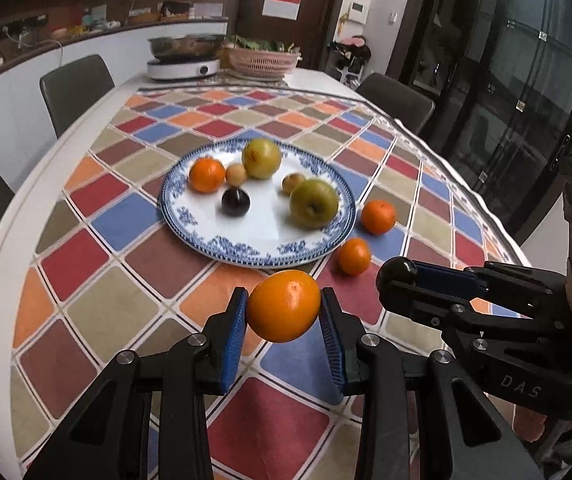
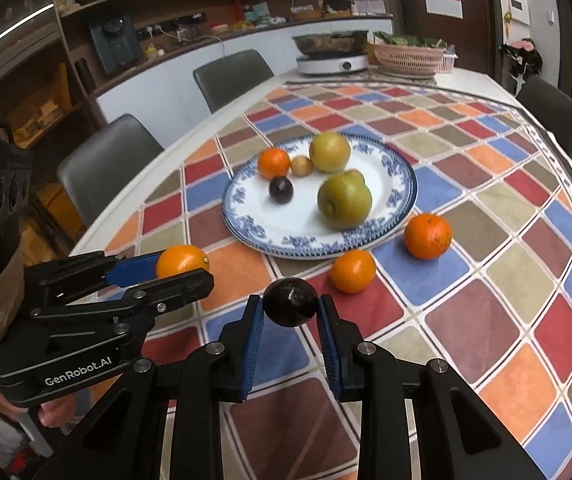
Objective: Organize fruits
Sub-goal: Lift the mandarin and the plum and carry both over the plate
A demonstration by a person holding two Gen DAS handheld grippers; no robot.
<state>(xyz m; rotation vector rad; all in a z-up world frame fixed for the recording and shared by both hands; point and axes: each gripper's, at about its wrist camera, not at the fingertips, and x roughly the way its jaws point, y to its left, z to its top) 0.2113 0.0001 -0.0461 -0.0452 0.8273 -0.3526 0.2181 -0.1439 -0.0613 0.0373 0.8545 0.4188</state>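
An orange [image 1: 283,306] was gripped between the blue ribbed pads of the left tool [image 1: 282,314], its jaws closed onto the fruit's sides and the fruit held clear above the desk [image 1: 98,308]. A dark plum [image 2: 291,302] was pinched the same way at the tips of the right tool [image 2: 291,308], whose jaws were drawn in narrowly on it. Both held fruits were seen on the near side of the plate [image 1: 246,246], apart from its rim. Two more oranges [image 1: 353,256] were lying on the cloth just beside the plate's right edge, near each other but not touching. On the plate, six fruits were counted: one orange [image 1: 207,175], two green apples [image 1: 313,203], one dark plum [image 1: 235,201] and two small tan fruits [image 1: 236,174]. The plate was round, glossy and white, with a blue floral border. The desk was covered by a smooth cloth [image 1: 166,256] printed in red, blue, orange, brown and olive diamonds. The orange skins were seen to be shiny and faintly dimpled.
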